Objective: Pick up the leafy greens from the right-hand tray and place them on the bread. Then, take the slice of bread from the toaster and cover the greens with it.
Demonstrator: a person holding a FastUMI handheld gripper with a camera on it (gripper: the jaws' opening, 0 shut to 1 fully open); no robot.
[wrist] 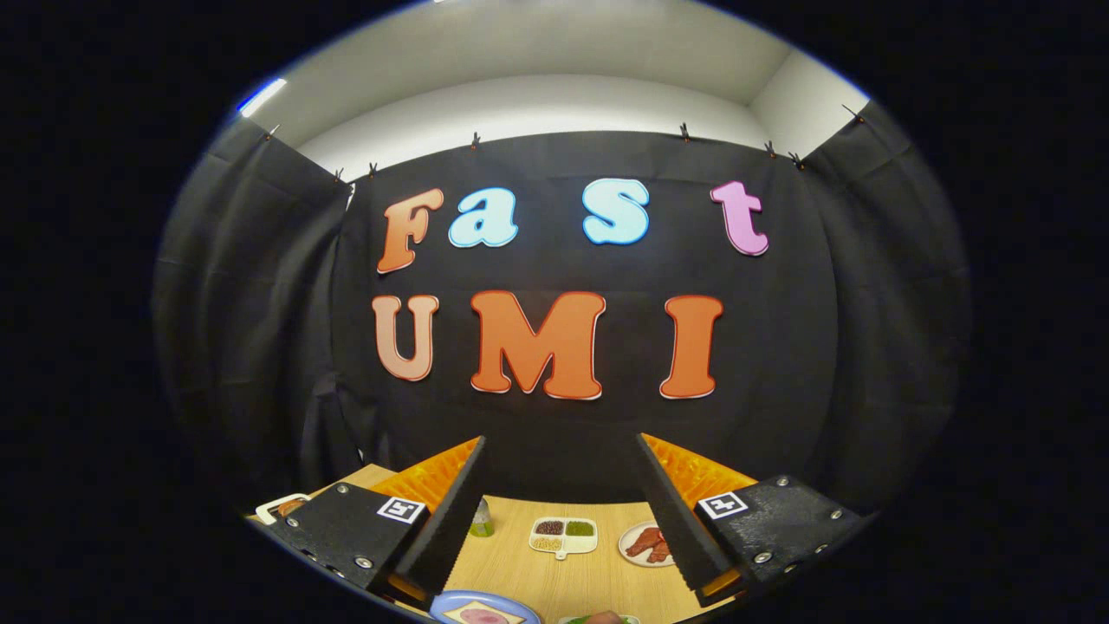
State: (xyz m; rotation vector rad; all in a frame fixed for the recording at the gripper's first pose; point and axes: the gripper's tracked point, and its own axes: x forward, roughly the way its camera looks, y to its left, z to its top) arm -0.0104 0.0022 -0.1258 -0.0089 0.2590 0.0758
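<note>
While the gripper (pixel 563 511) is held level and aimed at the booth's wall more than at the table (pixel 520 563), its 2 fingers stand wide apart with nothing between them, so it is released and empty. Taking the blue plate (pixel 483 608) as landmark: it lies low between the fingers, nearer the left one, and carries a slice of bread (pixel 482 615) with something pink on it. Just right of the blue plate, and equally low, a cut-off tray (pixel 599 619) shows a strip of green, which I judge to be the leafy greens; their long axis cannot be told. Both lie below the fingers' line, so the coming move seems to call for a downward tilt and a slight shift right. Beyond the blue plate sit a small green bottle (pixel 482 520), a white 3-part dish (pixel 564 535) of grains, and a plate of reddish meat (pixel 647 544). Far left of the blue plate a white object (pixel 279 508), possibly the toaster, peeks out. Nothing stands in the way.
</note>
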